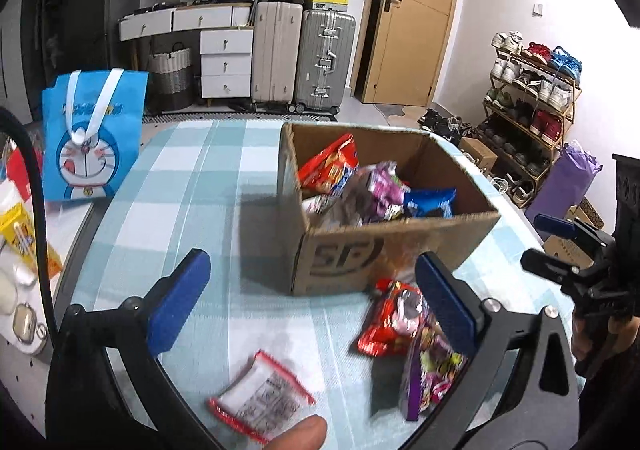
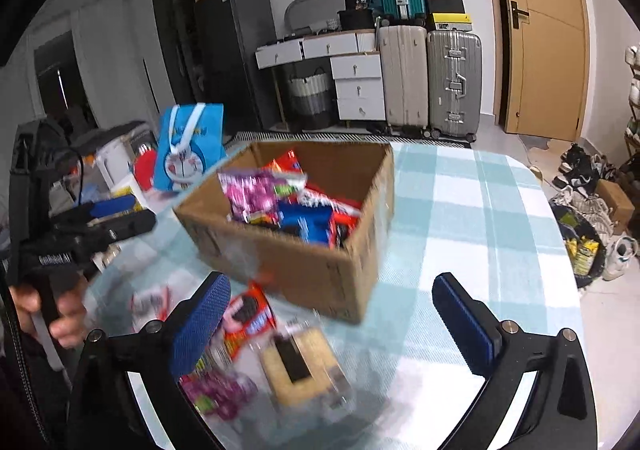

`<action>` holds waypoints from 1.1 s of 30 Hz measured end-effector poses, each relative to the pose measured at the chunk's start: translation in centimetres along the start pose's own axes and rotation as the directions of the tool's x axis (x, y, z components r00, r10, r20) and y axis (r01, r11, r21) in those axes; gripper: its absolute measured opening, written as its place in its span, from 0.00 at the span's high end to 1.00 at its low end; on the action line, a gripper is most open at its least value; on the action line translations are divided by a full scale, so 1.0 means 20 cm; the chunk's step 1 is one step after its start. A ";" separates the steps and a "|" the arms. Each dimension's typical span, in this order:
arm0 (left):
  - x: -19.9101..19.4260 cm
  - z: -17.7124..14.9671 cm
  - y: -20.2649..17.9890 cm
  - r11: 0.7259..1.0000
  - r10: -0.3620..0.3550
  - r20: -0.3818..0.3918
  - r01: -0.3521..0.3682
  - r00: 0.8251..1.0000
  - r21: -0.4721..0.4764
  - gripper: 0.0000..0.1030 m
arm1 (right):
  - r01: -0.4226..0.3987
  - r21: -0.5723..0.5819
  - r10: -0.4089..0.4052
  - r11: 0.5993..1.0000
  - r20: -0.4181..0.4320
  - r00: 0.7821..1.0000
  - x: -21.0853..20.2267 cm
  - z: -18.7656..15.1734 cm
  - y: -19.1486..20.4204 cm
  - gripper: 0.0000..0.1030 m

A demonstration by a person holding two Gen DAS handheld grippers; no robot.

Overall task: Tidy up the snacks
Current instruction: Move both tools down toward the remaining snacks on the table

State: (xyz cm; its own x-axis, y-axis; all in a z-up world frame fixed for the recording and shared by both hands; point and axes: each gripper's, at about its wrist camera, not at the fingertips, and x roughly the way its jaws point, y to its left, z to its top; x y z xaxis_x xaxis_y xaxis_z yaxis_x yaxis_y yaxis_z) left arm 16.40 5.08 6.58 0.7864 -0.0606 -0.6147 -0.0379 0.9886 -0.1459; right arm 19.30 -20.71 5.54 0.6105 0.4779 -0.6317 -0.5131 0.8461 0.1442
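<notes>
On the checked table [image 1: 192,177], in front of the cardboard box [image 1: 384,250] already half full of snacks, lie loose packets: a red cookie packet [image 1: 390,324], a purple candy bag [image 1: 434,374] and a white sachet [image 1: 260,396]. They look light, crinkly and slippery, so pinching a flat sealed edge seems safest. Both the left gripper [image 1: 312,306] and right gripper [image 2: 332,326] have jaws spread wide, holding nothing.

Blue cartoon tote bag [image 1: 94,137] standing left, three upright suitcases [image 1: 304,61] (teal one on top), wooden door [image 1: 412,13], shoe rack [image 1: 532,89]

Brown box [image 1: 384,246] (teal-and-white checked tablecloth [image 1: 188,169])
</notes>
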 end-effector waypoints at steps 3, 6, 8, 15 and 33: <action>-0.02 -0.08 0.01 1.000 -0.010 -0.019 0.010 1.000 0.002 0.01 | 0.019 0.013 -0.019 1.000 -0.012 1.000 -0.01 -0.06 -0.03 0.00; -0.02 -0.15 0.01 1.000 0.010 -0.037 -0.009 0.999 0.026 0.01 | 0.026 0.012 -0.025 1.000 -0.018 1.000 -0.04 -0.10 -0.06 0.00; -0.03 -0.18 0.01 0.999 0.011 -0.042 -0.009 0.999 0.031 0.01 | 0.027 0.008 -0.027 1.000 -0.027 0.999 -0.04 -0.12 -0.07 0.00; -0.03 -0.24 0.02 0.999 0.028 -0.058 -0.025 0.998 0.046 0.01 | 0.004 0.003 -0.004 1.000 -0.073 0.997 0.02 -0.16 -0.08 0.00; 0.10 -0.39 0.13 0.991 0.062 -0.205 -0.036 0.977 0.129 0.01 | 0.026 -0.037 -0.034 0.999 -0.218 0.975 0.23 -0.26 -0.06 0.00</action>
State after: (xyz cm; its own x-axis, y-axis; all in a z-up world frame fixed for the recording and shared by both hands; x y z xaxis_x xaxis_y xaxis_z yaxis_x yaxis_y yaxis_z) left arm 13.15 6.42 -1.01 0.6391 -0.0260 -0.7687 0.0140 0.9997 -0.0222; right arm 19.58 -20.77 -1.41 0.4810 0.3857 -0.7873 -0.5190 0.8491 0.0989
